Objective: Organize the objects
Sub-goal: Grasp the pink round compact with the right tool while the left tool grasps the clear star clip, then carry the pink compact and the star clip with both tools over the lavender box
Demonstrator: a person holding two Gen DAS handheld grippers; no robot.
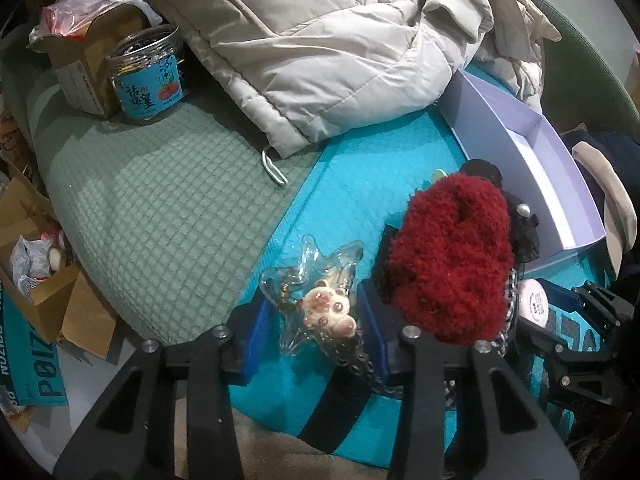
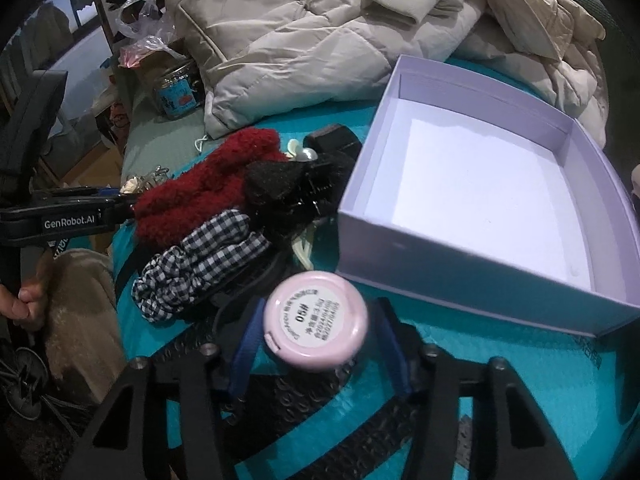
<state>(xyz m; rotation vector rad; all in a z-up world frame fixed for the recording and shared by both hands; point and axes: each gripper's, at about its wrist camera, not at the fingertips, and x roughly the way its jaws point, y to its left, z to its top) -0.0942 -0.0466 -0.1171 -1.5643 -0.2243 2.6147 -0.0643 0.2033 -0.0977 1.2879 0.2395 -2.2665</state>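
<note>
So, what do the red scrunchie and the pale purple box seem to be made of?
Red scrunchie: fuzzy, matte yarn-like fabric; its pile looks loopy and shaggy. Pale purple box: probably smooth, matte cardboard; its walls are thin and straight with crisp folded corners.

A green quilted bed [image 1: 152,200] carries a teal mailer [image 2: 520,380], beige jacket [image 1: 320,40] and blue can [image 1: 146,76].

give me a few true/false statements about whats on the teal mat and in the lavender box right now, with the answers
1. The lavender box is full of hair accessories. False: it is empty.
2. The pink round compact sits between the right gripper jaws. True.
3. The red fuzzy scrunchie lies inside the box. False: it lies on the teal mat, outside the box.
4. A clear star-shaped charm lies between the left gripper jaws. True.
5. The checked scrunchie is green. False: it is black and white.
</note>
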